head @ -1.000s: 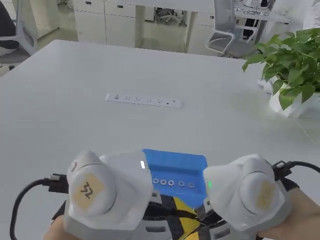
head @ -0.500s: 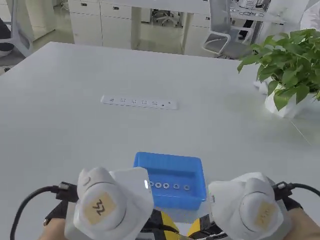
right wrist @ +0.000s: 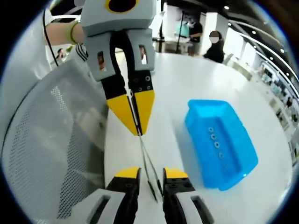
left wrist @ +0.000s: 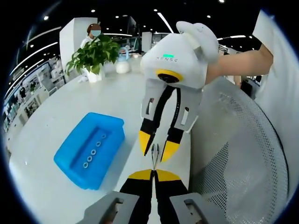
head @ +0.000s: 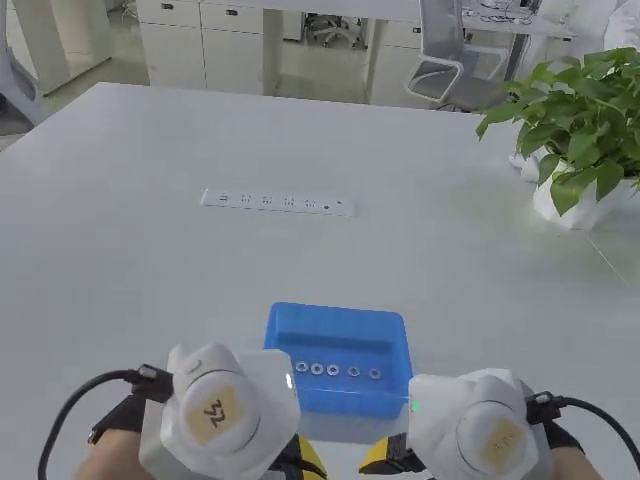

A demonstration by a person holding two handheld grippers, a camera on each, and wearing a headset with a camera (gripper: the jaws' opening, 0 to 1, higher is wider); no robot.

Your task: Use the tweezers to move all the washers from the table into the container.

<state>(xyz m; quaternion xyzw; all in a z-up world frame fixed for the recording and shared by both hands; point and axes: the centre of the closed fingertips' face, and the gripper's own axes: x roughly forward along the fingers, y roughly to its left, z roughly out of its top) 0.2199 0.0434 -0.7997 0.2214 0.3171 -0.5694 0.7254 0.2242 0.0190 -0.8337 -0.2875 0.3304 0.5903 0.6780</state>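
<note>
Since a second ago both grippers had dropped toward the bottom edge of the head view, off the near wall of the container (head: 340,396); that wall showed whole at lower centre; I judged this a withdrawal, with the transfer done or close to it. My left gripper (right wrist: 138,130), upper centre of the right gripper view, was clamped on the joined end of the tweezers (right wrist: 145,158); my right gripper (right wrist: 152,176) stood narrow, one jaw on each side of the tweezers' free ends; contact unclear. Container: blue, open-topped, on the table (head: 150,250); five washers (head: 336,370) lay in a row on its floor.
</note>
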